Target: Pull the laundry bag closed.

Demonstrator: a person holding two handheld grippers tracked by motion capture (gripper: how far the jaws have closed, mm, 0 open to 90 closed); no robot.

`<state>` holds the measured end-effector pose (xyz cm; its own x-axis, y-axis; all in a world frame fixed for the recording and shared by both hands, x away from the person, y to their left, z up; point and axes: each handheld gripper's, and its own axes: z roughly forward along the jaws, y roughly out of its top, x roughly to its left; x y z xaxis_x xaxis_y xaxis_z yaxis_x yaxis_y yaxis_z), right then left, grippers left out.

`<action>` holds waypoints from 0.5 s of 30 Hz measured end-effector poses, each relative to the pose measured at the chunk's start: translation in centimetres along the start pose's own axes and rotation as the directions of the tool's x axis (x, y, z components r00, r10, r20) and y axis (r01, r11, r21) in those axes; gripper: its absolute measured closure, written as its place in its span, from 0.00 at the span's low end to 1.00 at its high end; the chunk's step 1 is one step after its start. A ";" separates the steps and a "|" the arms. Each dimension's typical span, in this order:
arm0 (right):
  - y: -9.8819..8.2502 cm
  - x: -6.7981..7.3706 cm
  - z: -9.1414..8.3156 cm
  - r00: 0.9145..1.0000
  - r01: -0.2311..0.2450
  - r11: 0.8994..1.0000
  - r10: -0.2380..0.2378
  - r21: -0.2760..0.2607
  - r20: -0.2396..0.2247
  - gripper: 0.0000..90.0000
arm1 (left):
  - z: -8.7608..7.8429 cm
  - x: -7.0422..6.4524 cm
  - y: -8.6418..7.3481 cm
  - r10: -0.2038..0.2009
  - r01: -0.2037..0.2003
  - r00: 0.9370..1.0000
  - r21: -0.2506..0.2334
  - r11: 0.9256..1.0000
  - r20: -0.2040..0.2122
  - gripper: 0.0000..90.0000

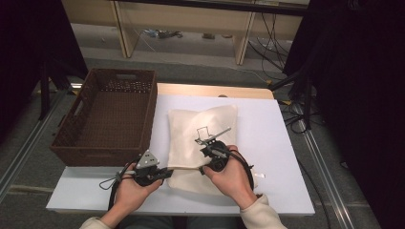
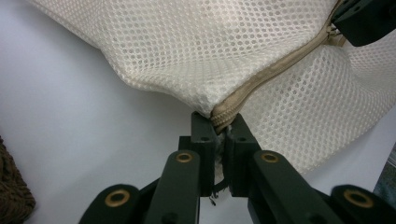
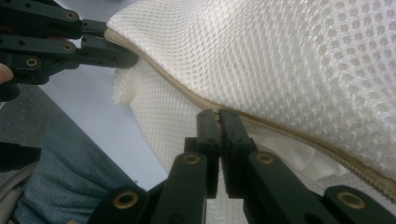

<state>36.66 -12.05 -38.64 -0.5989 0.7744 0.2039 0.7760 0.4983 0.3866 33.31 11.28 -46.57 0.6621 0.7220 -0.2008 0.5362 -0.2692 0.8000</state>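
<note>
White mesh bag (image 1: 203,138) lies flat on the white table (image 1: 277,143), just right of the brown basket (image 1: 107,117), which stands at 9 o'clock from it. The bag's beige zipper (image 2: 275,70) runs along the edge nearest the person.

Left gripper (image 1: 165,172): at 7 o'clock from the bag's centre, at the near left corner. In the left gripper view its 2 jaws are clenched on the end of the zipper, the mesh bunched and lifted where the pads meet.

Right gripper (image 1: 206,151): at 6 o'clock from the bag's centre, over its near edge, close to the left gripper. In the right gripper view its 2 jaws are pressed together on the zipper line farther along; whether a pull tab lies between the pads cannot be told. The left gripper appears at 10 o'clock in that view, holding the same seam.

Both hands rest at the table's near edge, cables trailing from each gripper.
</note>
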 end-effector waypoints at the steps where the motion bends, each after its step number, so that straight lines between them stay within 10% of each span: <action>1: 0.0 0.0 0.0 1.000 -0.001 1.000 0.001 -0.010 0.006 0.98 | 0.0 0.0 0.0 0.002 -0.002 1.000 -0.004 1.000 -0.001 0.93; 15: 0.0 -0.2 -0.1 1.000 0.007 1.000 -0.007 -0.011 0.016 0.98 | -0.1 0.3 0.0 0.008 -0.008 1.000 0.004 1.000 -0.007 0.93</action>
<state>36.72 -12.22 -38.63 -0.6011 0.7769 0.1871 0.7695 0.4996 0.3977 33.45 11.54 -46.54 0.6628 0.7243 -0.1900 0.5328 -0.2779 0.7993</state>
